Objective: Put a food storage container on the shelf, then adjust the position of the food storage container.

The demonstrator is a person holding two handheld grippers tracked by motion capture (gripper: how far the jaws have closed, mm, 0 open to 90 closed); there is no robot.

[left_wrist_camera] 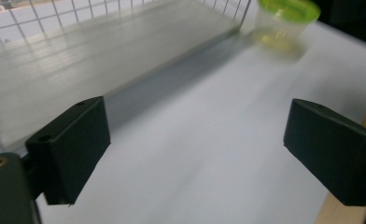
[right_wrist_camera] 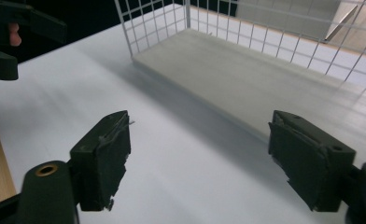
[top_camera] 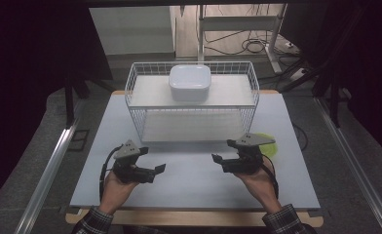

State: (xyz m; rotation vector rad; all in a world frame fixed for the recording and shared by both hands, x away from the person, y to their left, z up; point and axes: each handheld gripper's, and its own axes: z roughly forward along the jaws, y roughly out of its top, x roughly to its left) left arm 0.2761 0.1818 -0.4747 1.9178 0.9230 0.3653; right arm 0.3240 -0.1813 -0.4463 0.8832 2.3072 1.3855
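Both claws stood wide, empty, low over white surface (top_camera: 189,170): left claw (top_camera: 152,161) at 7 o'clock, right claw (top_camera: 223,152) at 5 o'clock. Wire rack (top_camera: 191,105), white bowl (top_camera: 189,83) on top, at 12 o'clock; green-lidded cup (left_wrist_camera: 286,21) just beside right claw.

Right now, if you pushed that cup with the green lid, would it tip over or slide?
The cup looks like thin clear plastic and almost empty, so it is probably light and would likely slide on the smooth white table. It stands taller than a dish, so a push near the lid might tip it. Once on its side, it could roll.
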